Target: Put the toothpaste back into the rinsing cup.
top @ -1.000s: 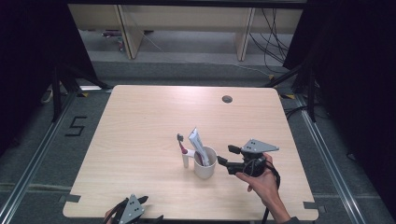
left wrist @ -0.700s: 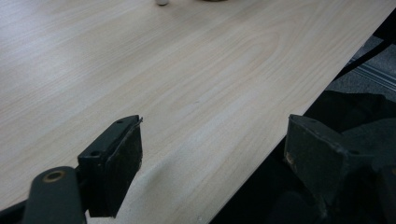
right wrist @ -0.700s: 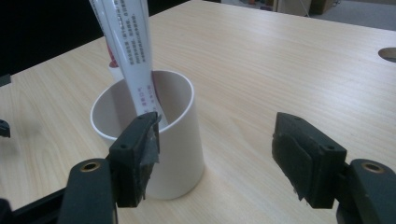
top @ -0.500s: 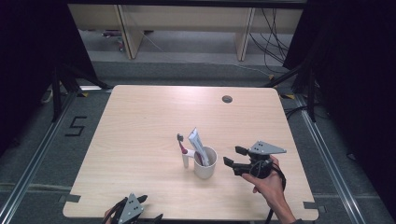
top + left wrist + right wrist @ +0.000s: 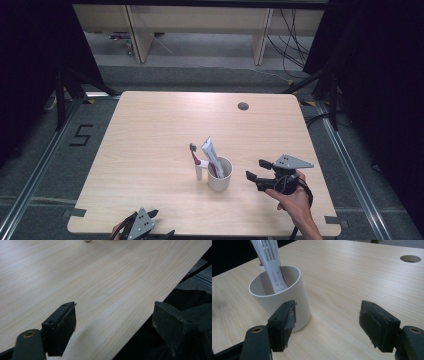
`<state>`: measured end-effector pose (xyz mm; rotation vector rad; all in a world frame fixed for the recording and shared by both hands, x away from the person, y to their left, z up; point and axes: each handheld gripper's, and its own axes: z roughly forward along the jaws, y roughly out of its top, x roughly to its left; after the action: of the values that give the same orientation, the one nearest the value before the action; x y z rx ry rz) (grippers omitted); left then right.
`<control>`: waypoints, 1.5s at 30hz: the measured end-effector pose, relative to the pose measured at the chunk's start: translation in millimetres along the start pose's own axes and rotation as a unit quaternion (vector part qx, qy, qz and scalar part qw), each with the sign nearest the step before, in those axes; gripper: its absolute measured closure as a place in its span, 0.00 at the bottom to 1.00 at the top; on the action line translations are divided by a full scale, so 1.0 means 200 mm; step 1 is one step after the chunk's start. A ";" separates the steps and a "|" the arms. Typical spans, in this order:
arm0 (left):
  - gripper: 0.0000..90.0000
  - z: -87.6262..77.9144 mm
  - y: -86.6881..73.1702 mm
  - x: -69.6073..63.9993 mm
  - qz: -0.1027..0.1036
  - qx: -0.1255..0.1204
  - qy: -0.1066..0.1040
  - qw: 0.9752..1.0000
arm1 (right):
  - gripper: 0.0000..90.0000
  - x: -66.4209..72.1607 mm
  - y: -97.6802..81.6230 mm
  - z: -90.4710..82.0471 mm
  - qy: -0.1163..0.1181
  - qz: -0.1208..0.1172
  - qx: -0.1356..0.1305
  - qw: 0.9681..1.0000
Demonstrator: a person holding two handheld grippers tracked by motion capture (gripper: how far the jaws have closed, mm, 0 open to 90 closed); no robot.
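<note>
White cup (image 5: 220, 175), upright on the table, open top, just ahead-left of the right gripper (image 5: 256, 170), apart from its open jaws. Toothpaste tube (image 5: 210, 152), white with red print, stands tilted inside. Toothbrush (image 5: 195, 158) upright at the cup's far side.

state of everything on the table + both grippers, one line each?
cup: upright on the table, holds the tube.
tube: standing in the cup, leaning, top end above the rim.
toothbrush: upright just left of the cup, head up.
right gripper: open, nothing between the jaws, just right of the cup, apart from it.
left gripper: open, empty, at the table's near edge.
</note>
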<state>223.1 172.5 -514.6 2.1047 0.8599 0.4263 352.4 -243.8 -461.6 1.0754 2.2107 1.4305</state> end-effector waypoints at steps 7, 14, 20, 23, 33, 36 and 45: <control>0.21 0.01 0.00 -0.01 -0.007 -0.006 -0.005 1.000 | 0.33 0.00 -0.04 -0.04 -0.004 0.014 0.003 1.000; 0.21 0.01 0.00 -0.01 -0.007 -0.007 -0.005 1.000 | 0.29 -0.01 -0.07 -0.08 -0.010 0.012 0.008 1.000; 0.21 0.02 0.00 -0.01 -0.014 -0.014 -0.005 1.000 | 0.22 0.01 -0.10 -0.09 -0.024 0.017 0.001 1.000; 0.21 0.01 0.00 -0.01 -0.008 -0.004 -0.003 1.000 | 0.20 0.03 -0.12 -0.11 -0.016 0.029 0.008 0.999; 0.21 0.01 0.00 -0.01 -0.005 -0.001 -0.004 1.000 | 0.18 0.04 -0.18 -0.16 -0.016 -0.001 0.020 1.000; 0.21 0.01 0.00 -0.01 -0.007 -0.002 -0.004 1.000 | 0.18 0.06 -0.20 -0.16 -0.016 -0.001 0.024 1.000; 0.21 0.01 0.00 -0.01 -0.009 -0.004 -0.002 1.000 | 0.18 0.09 -0.25 -0.18 -0.013 -0.003 0.047 0.999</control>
<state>223.2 170.3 -516.4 2.0891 0.8726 0.4146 297.2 -265.1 -486.2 1.1100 2.2815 1.3136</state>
